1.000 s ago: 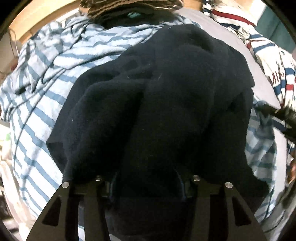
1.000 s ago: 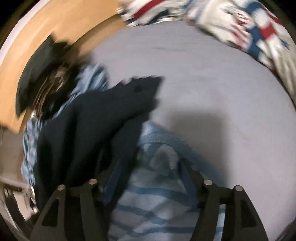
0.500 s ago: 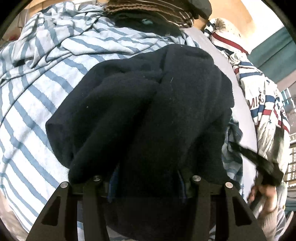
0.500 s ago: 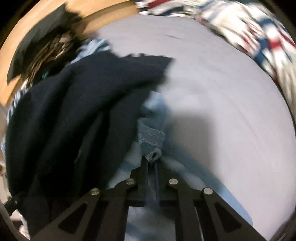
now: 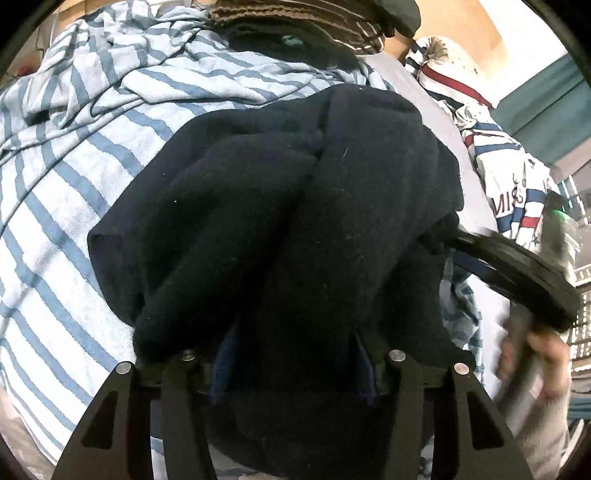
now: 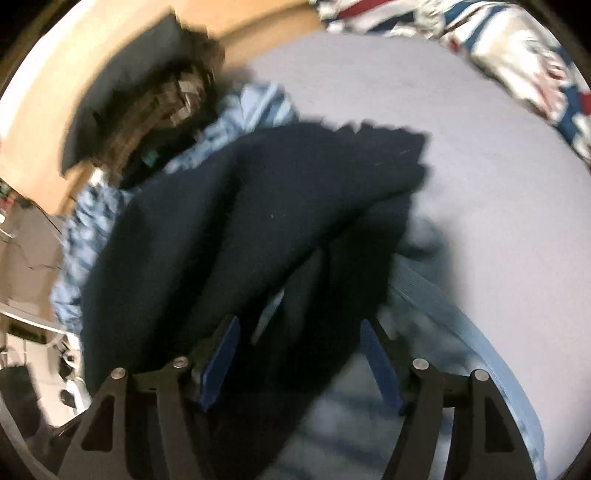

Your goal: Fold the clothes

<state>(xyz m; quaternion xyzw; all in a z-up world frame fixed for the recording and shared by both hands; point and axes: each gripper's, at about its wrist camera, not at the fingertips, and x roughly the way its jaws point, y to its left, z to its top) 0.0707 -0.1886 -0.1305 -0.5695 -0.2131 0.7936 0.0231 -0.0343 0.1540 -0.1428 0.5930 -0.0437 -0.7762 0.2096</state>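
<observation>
Left wrist view: my left hand-held gripper (image 5: pixel 295 354) stands with its fingers spread wide, and the navy fleece garment (image 5: pixel 295 206) is bunched over and between them; I cannot tell whether the pads actually press the cloth. The garment's long axis runs straight ahead of this gripper, its rounded far end pointing away from me and slightly right. Its thick folds run along the same line. Beneath it, ahead and to the left of the gripper, lies the blue-and-white striped shirt (image 5: pixel 74 177), crumpled, with its stripes slanting across the view. Beyond both, at the far end, sits a dark heap with a brown knitted piece (image 5: pixel 295 11). To the right, my right hand-held gripper (image 5: pixel 517 273) appears as a blurred dark shape reaching in under the garment's right edge, with my right hand (image 5: pixel 546 362) behind it.

Right wrist view (blurred): my right hand-held gripper (image 6: pixel 299 362) is wide open, blue pads (image 6: pixel 221 362) well apart, and nothing is clamped. The navy fleece garment (image 6: pixel 240 240) drapes over its left finger and extends ahead and left. A blue ribbed hem of the striped shirt (image 6: pixel 461 317) lies just right of the right finger. The grey bed sheet (image 6: pixel 461 147) spreads ahead and right; a red, white and blue printed cloth (image 6: pixel 517 55) lies at its far right edge.
</observation>
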